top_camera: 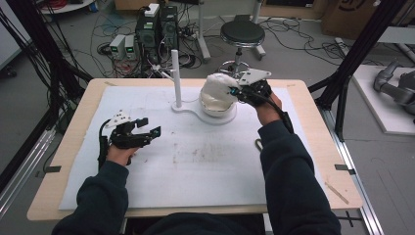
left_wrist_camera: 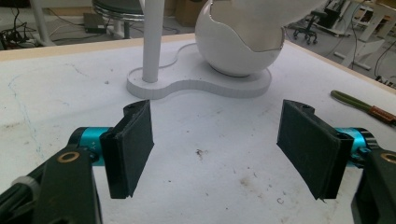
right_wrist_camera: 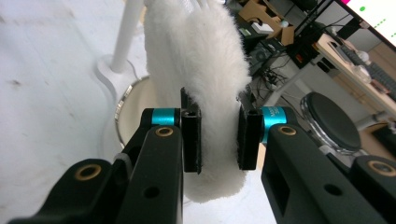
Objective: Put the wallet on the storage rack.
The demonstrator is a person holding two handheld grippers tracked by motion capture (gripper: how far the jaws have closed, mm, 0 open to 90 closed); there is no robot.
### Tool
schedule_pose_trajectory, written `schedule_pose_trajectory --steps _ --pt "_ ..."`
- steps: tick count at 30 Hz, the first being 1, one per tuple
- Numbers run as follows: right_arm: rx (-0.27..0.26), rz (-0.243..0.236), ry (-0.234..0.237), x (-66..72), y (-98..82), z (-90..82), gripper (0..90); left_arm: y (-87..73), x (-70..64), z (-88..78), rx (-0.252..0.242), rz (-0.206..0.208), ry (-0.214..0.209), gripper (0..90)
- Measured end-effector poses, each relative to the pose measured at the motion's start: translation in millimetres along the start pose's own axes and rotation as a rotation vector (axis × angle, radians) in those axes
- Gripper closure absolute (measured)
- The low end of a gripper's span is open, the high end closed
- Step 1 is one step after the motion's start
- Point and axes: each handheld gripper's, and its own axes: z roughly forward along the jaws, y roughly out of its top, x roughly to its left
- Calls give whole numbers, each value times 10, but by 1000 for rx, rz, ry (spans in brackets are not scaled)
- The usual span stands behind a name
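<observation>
White fluffy cloth (right_wrist_camera: 201, 70) is pinched between the jaws of the right gripper (right_wrist_camera: 219, 140), held over the round white bowl (top_camera: 215, 104) on its stand base (top_camera: 195, 111) at the far side of the bench (top_camera: 73, 117). Left gripper (top_camera: 146, 128) hovers over the mat, jaws wide apart.

- Wooden table (top_camera: 73, 147), pale edge, topped with a stained white sheet (top_camera: 205, 161)
- Grey floor (top_camera: 303, 54) beyond the table, strewn with black cables (top_camera: 288, 36)
- Round black stool (top_camera: 242, 33) on a chrome base stood just past the far edge
- Dark computer towers (top_camera: 157, 29) and small grey boxes (top_camera: 123, 46) sat on the floor, far left
- Black frame posts (top_camera: 362, 46) rose at both sides
- Cardboard boxes (top_camera: 350, 17) lay at far right
</observation>
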Motion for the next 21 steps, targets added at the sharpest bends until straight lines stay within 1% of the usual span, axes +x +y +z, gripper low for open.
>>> schedule_pose_trajectory --steps 2,3,4,5,6,7,8,9,10,11,14,15,16,17,18,19,20,21 --pt "15 -15 -6 8 -14 71 768 1 1 -1 -2 4 -2 265" --pt "15 -15 -6 8 -14 71 768 1 1 -1 -2 4 -2 265" --pt "31 -33 -8 22 -31 158 767 0 -2 0 -2 4 -1 265" --pt "31 -33 -8 22 -31 158 767 -1 -4 2 -1 5 -3 265" --pt "40 -35 -4 34 -41 226 768 -1 -5 3 2 7 -3 265" --pt "40 -35 -4 34 -41 226 768 -1 -6 3 4 9 -3 265" --pt "50 -45 0 50 -49 288 768 -2 -6 4 5 8 -3 265" --pt "50 -45 0 50 -49 288 768 -2 -6 4 5 8 -3 265" --pt "69 -56 15 87 -65 371 768 -4 -4 5 4 6 -4 265" --pt "75 -62 11 96 -68 400 768 -4 -4 5 4 6 -4 265" --pt "105 -69 21 132 -96 515 769 -6 -7 8 8 6 -8 265" --pt "105 -69 21 132 -96 515 769 -6 -7 8 8 6 -8 265" --pt "117 -72 20 141 -111 556 768 -8 -10 10 8 6 -8 265" --pt "131 -71 21 149 -130 605 768 -8 -12 12 11 7 -10 265" --pt "132 -64 17 153 -143 640 768 -10 -14 16 12 7 -11 265" --pt "141 -40 21 153 -167 685 764 -12 -15 18 14 5 -12 265" --pt "135 -25 24 146 -174 690 755 -12 -14 18 14 6 -12 265" --pt "131 4 28 130 -182 687 727 -12 -13 17 14 4 -14 265"
